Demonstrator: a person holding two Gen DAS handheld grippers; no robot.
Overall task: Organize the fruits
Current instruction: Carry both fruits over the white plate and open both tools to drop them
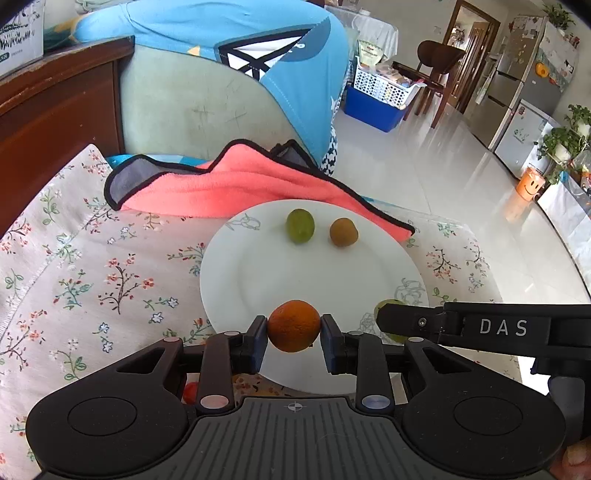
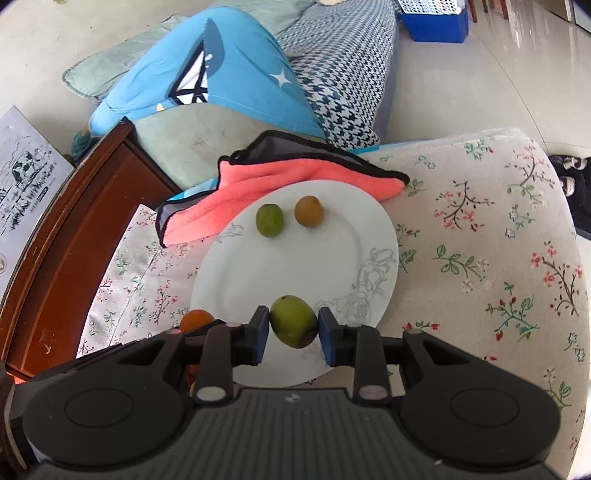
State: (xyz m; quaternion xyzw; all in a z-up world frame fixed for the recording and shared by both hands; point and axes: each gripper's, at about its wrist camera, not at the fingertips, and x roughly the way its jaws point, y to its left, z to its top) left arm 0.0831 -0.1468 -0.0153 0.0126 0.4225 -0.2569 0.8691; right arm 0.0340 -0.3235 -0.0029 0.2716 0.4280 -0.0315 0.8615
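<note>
A white plate (image 1: 258, 280) (image 2: 251, 273) lies on a floral tablecloth. On its far side sit a small green fruit (image 1: 300, 226) (image 2: 269, 220) and a brownish fruit (image 1: 343, 232) (image 2: 309, 211). My left gripper (image 1: 294, 326) is shut on an orange (image 1: 294, 325) over the plate's near edge; the orange also peeks into the right wrist view (image 2: 195, 319). My right gripper (image 2: 294, 326) is shut on a green mango (image 2: 294, 321) over the plate's near part. The right gripper's finger (image 1: 480, 326) reaches in from the right, mostly hiding the mango (image 1: 386, 304).
A pink towel with black trim (image 1: 229, 184) (image 2: 280, 177) lies just behind the plate. A wooden cabinet (image 1: 55, 122) (image 2: 81, 229) stands at the left. A sofa with a blue cushion (image 1: 221, 33) is behind. The table's right edge (image 1: 498, 266) drops to a tiled floor.
</note>
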